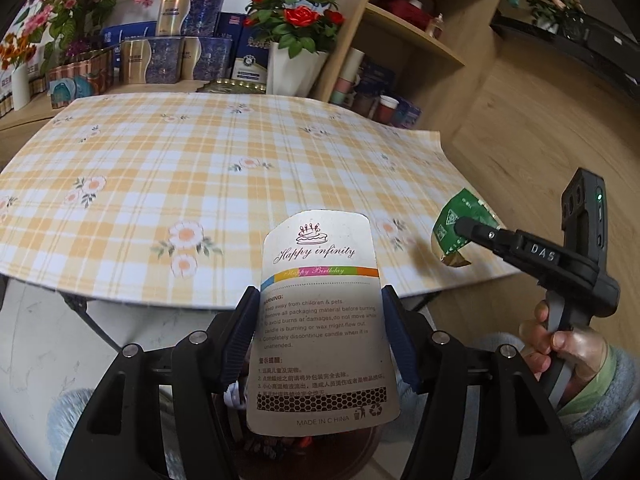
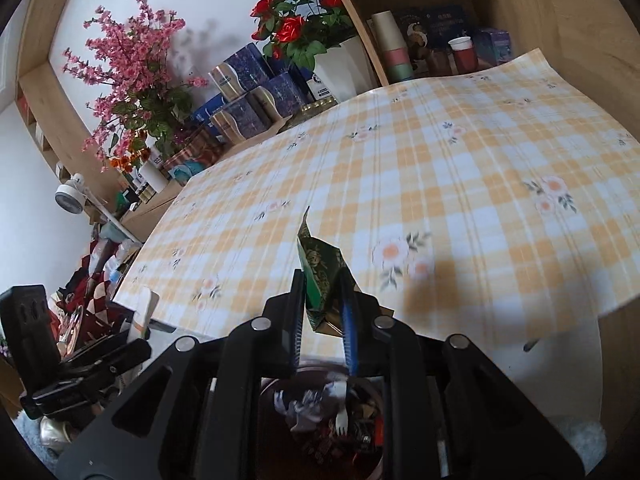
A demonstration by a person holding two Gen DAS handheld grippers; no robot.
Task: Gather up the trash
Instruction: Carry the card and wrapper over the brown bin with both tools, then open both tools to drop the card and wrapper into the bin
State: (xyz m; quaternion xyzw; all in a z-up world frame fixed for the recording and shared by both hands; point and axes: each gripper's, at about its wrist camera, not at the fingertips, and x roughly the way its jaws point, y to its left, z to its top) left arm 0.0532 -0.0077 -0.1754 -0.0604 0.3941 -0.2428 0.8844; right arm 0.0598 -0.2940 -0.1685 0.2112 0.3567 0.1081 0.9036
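Now both hands over dark round trash bin [image 2: 320, 420] w/ scraps, below table edge. Your left gripper [image 1: 320, 344] clamps white candle-packaging card [image 1: 320, 312] by side edges, jaws about half open. Right gripper [image 2: 322, 312] nearly closed, pinches green foil wrapper [image 2: 320, 272]. Yellow checked tablecloth [image 1: 200, 160] holds no trash, so prob. drop is next.

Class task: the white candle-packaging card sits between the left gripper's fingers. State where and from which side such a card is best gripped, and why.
Grip the card across its two long edges at mid-length, coming from its lower end, as the left gripper does: it is flat, thin and tall, so it stands upright.
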